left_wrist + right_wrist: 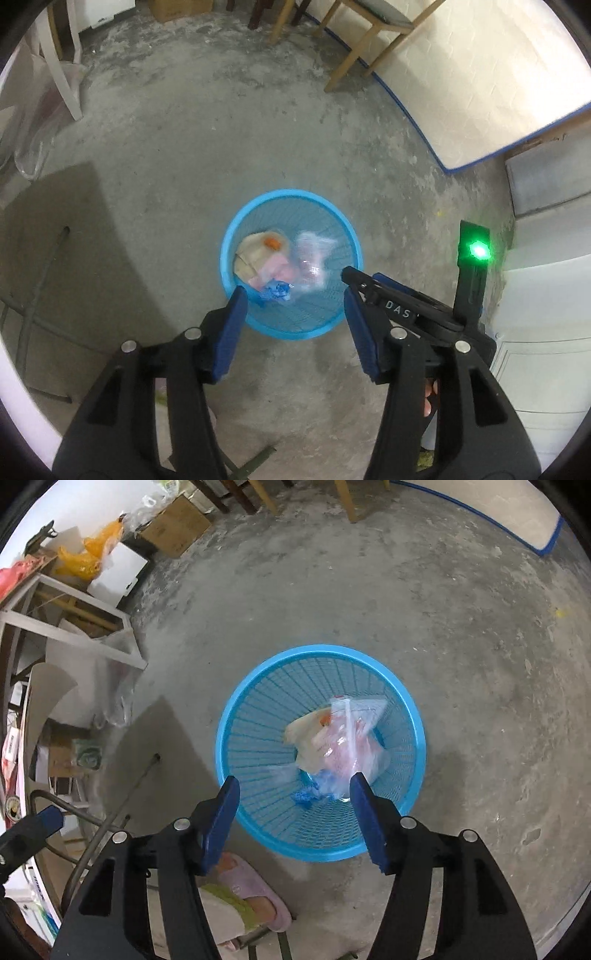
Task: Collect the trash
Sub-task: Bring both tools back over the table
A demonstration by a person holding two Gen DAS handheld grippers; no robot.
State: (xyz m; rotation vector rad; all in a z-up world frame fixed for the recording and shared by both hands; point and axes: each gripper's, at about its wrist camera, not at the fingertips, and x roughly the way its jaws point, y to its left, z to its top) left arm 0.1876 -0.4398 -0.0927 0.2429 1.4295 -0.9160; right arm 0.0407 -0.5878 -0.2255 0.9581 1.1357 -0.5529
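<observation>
Here both claws hang open and empty above the bin on the floor, left claw and right claw pointing down into it. The trash lies inside. A claw dipping too low could likely knock the light bin over and spill it.

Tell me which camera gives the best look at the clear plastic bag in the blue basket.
The right wrist view: the clear plastic bag appears large and fairly sharp inside the blue mesh plastic basket. In the left wrist view the bag is smaller and motion-blurred, with the basket farther away.
</observation>
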